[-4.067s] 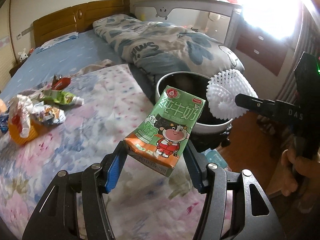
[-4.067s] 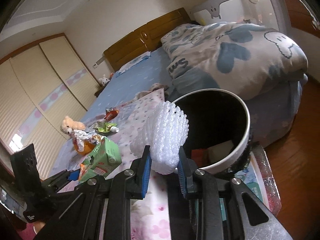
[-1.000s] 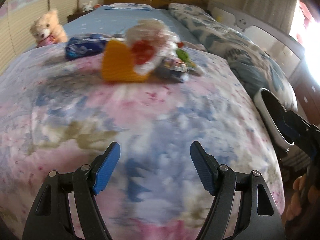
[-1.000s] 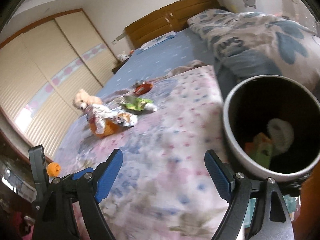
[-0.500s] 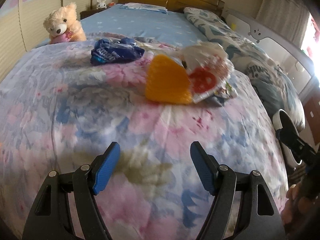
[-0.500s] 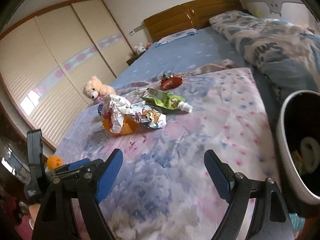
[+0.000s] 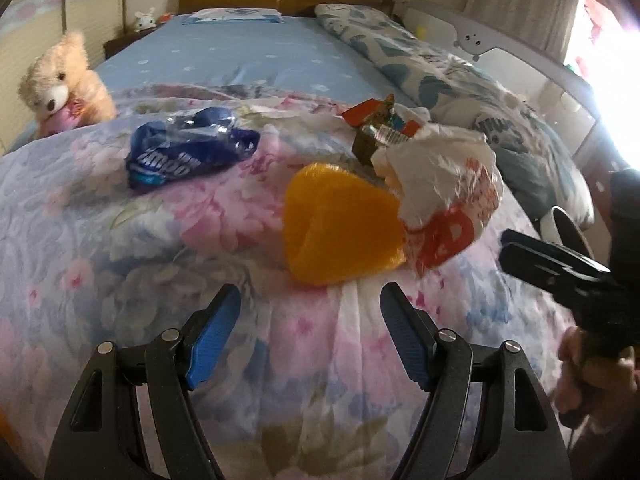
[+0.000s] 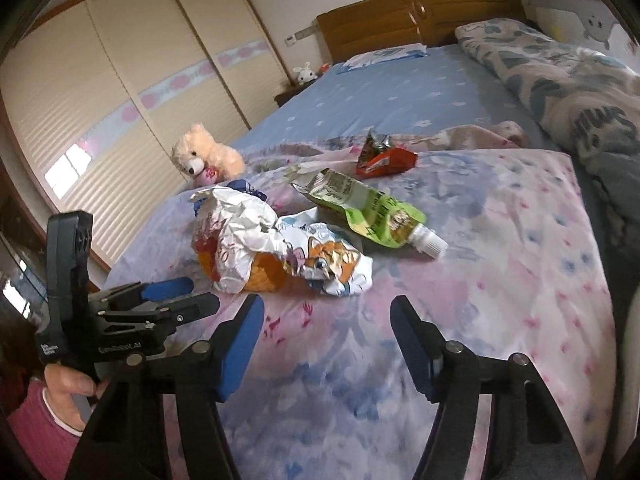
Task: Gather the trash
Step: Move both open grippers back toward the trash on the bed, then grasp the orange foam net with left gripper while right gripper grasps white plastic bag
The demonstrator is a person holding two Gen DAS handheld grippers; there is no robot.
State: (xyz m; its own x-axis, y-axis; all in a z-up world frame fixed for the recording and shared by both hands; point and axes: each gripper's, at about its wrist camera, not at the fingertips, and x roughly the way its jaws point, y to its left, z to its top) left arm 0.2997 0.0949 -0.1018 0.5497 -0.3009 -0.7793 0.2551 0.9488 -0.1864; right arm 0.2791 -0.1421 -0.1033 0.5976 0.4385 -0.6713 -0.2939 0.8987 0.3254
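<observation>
My left gripper (image 7: 310, 334) hangs with jaws apart and empty over the bed (image 7: 100, 240). My right gripper (image 8: 326, 340) holds nothing either; its jaws have just been closing. The orange wrapper (image 7: 340, 224), white bag (image 7: 444, 184) and blue packet (image 7: 188, 152) lie mid-bed, well in from its edges.

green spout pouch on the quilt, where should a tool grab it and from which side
Grip the green spout pouch across its flat middle body, coming down from above with fingers on its two long edges. It lies flat with nothing on it, its white cap pointing right; the cap looks too small and round.
</observation>
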